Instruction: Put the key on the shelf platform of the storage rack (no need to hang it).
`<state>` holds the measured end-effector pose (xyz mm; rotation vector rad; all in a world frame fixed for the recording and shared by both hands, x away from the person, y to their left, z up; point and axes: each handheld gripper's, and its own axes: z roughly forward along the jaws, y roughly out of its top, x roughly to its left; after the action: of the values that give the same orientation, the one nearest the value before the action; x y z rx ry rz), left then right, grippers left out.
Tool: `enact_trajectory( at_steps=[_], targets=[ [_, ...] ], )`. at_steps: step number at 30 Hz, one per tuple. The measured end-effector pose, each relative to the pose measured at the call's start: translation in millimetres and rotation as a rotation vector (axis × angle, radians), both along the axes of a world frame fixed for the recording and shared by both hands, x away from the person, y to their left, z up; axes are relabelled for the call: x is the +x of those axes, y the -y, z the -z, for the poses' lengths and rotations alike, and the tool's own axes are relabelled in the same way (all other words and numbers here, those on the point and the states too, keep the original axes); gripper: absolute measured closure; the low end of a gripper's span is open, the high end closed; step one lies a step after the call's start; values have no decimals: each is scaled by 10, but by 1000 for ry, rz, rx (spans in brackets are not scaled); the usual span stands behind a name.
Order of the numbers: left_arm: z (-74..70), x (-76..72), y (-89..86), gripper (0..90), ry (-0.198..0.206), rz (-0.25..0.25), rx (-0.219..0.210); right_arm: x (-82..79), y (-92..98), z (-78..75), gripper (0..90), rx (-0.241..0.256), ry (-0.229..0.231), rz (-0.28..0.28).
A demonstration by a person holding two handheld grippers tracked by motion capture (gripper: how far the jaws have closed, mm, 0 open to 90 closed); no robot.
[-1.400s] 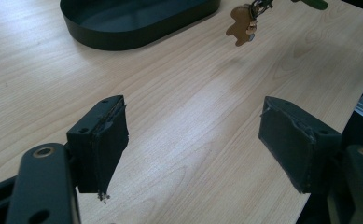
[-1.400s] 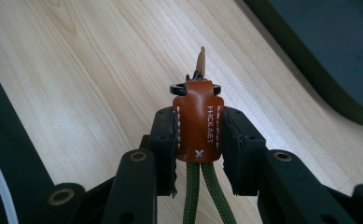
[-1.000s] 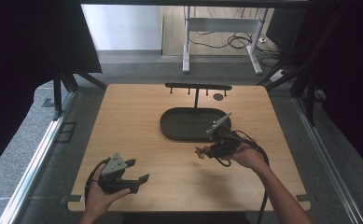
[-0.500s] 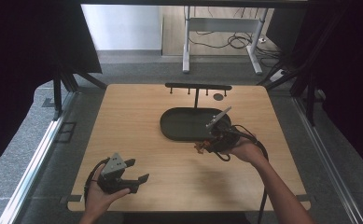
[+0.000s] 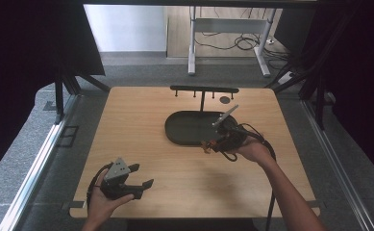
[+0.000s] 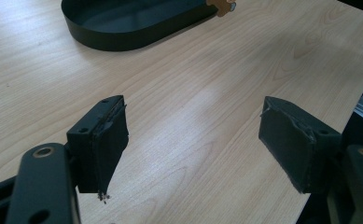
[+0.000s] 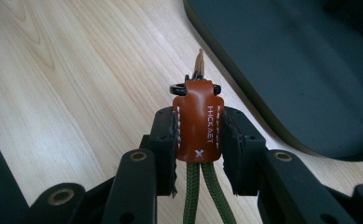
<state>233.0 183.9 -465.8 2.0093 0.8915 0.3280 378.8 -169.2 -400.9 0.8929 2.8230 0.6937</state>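
Though gripper-clamped [image 7: 198,135], stitched leather fob [image 7: 198,122]

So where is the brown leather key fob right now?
The brown leather key fob is clamped in the right hand-held gripper, just above the table, beside the black oval tray and its near right rim.

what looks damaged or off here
The left gripper pads look worn: frayed, torn edges on both, a loose bit hanging under one. Otherwise all seems in order: the right gripper squarely clamps a leather tag beside the tray.
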Motion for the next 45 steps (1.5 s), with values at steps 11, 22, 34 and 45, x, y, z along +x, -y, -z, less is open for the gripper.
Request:
enact_trajectory(
  at_steps=[11,22,34,45],
  targets=[
    [6,5,4,240,-1,3,1,125,-7,-56,675,-9,19,4],
    [-4,1,-23,239,1,-1,-4,313,-103,-38,675,-14,27,-1],
    [2,6,-16,239,1,2,-4,517,-115,9,675,-14,29,6],
    [2,7,-22,239,0,2,-1,645,-151,49,674,-12,41,0]
  ],
)
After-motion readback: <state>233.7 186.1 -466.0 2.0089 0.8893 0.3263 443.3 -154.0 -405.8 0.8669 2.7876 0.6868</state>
